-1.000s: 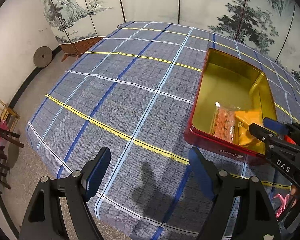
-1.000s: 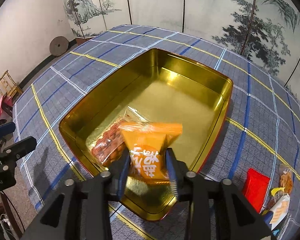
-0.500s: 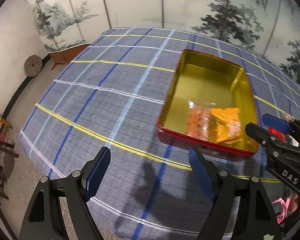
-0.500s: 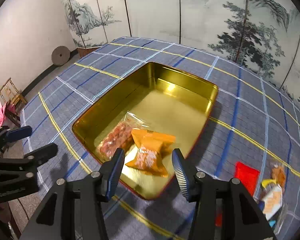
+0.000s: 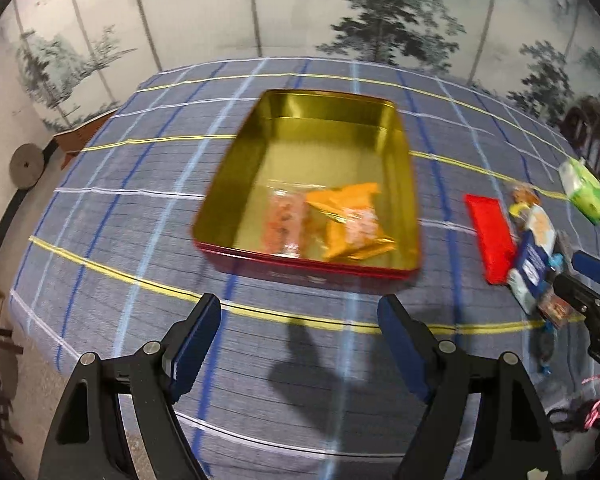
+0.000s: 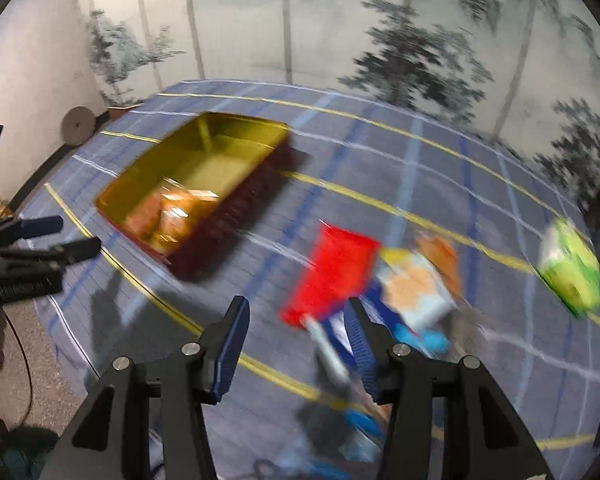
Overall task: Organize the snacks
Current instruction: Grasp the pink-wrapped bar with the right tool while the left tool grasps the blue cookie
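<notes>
A gold tin with red outer walls [image 5: 328, 114] sits mid-table. An orange packet [image 5: 352, 220] and a clear pack of reddish snacks [image 5: 286, 220] lie in its near end. My left gripper [image 5: 298, 320] hangs open and empty over the cloth in front of the tin. My right gripper [image 6: 296, 312] is open and empty above a blurred heap of loose snacks. That heap holds a red packet [image 6: 336, 268] and a blue-and-white packet [image 6: 416, 288]. The tin [image 6: 240, 134] lies to its upper left. In the left wrist view the right gripper [image 5: 580, 280] shows at the right edge.
A green pack [image 5: 584, 188] lies apart at the far right of the blue plaid tablecloth [image 5: 140, 208]. A painted folding screen stands behind the table. The floor drops away at the left, with a round stone disc [image 5: 26, 166] against the wall. The right wrist view is motion-blurred.
My right gripper let go of the orange packet in the tin, opened, and drew back to the right over the loose snacks. The left gripper swung right, so the tin now sits centred ahead.
</notes>
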A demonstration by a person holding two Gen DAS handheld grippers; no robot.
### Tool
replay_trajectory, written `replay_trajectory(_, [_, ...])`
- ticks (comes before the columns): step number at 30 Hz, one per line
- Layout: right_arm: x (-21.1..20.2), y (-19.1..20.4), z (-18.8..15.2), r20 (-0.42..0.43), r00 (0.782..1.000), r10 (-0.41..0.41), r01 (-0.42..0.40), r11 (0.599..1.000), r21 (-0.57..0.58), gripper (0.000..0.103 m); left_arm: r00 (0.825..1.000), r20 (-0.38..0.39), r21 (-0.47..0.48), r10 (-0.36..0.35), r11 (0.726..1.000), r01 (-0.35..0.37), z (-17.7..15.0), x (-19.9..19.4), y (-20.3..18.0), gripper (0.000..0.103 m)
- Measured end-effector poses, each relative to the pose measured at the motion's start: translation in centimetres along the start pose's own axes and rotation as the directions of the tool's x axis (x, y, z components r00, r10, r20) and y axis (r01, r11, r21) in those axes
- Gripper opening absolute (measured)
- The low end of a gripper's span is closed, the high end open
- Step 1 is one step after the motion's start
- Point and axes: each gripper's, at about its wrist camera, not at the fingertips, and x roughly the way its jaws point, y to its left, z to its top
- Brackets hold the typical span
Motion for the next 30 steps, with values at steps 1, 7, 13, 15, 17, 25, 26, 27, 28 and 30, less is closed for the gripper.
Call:
replay_trajectory(1, [-0.4, -1.2, -1.0, -0.012, 1.0, -0.015, 0.015, 1.0, 0.016, 0.05, 1.0, -0.003, 0.013, -0.009, 1.0, 0.009, -0.1, 0.0, -0.5, 0.078])
replay_trajectory(7, [-1.2, -5.5, -5.0, -0.068, 0.995, -0.077, 0.08, 0.996, 0.047, 0.05, 0.997, -0.041, 0.084, -0.063, 0.994, 0.066, -1.3, 0.3, -4.1, 0.078])
replay_trajectory(13, [-0.1, -6.8, -7.1, -0.114, 0.992, -0.055, 0.059, 0.998, 0.031, 0.05, 0.991, -0.085, 0.113, -0.108, 0.987, 0.117, -2.4, 0.6, -6.8, 0.078])
replay_trajectory(15, [0.3, -6.8, -7.2, -0.115, 0.993, -0.042, 0.044, 0.999, 0.018, 0.05, 0.989, -0.099, 0.122, -0.111, 0.985, 0.123, -2.9, 0.7, -7.4, 0.078])
replay_trajectory(17, [0.8, -6.6, -7.0, -0.117, 0.993, -0.026, 0.027, 1.0, 0.005, 0.05, 0.988, -0.109, 0.13, -0.107, 0.984, 0.121, -3.2, 0.8, -7.9, 0.078])
replay_trajectory(25, [2.9, -7.3, -5.8, -0.143, 0.988, 0.053, -0.056, 0.998, -0.013, 0.048, 0.987, -0.134, 0.136, -0.09, 0.985, 0.108, -3.3, 1.1, -9.0, 0.078])
replay_trajectory(26, [3.2, -7.4, -5.8, -0.153, 0.986, 0.063, -0.066, 0.998, -0.015, 0.043, 0.986, -0.137, 0.134, -0.09, 0.985, 0.109, -3.3, 1.2, -9.1, 0.078])
replay_trajectory(27, [3.5, -7.4, -5.8, -0.163, 0.984, 0.073, -0.077, 0.997, -0.018, 0.041, 0.986, -0.139, 0.133, -0.09, 0.985, 0.108, -3.3, 1.2, -9.2, 0.078])
replay_trajectory(28, [3.7, -7.3, -5.8, -0.166, 0.983, 0.081, -0.086, 0.996, -0.02, 0.04, 0.986, -0.142, 0.134, -0.09, 0.985, 0.109, -3.3, 1.3, -9.3, 0.078])
replay_trajectory(30, [4.0, -7.2, -5.7, -0.17, 0.981, 0.09, -0.096, 0.995, -0.024, 0.036, 0.985, -0.146, 0.139, -0.088, 0.984, 0.108, -3.3, 1.3, -9.5, 0.078])
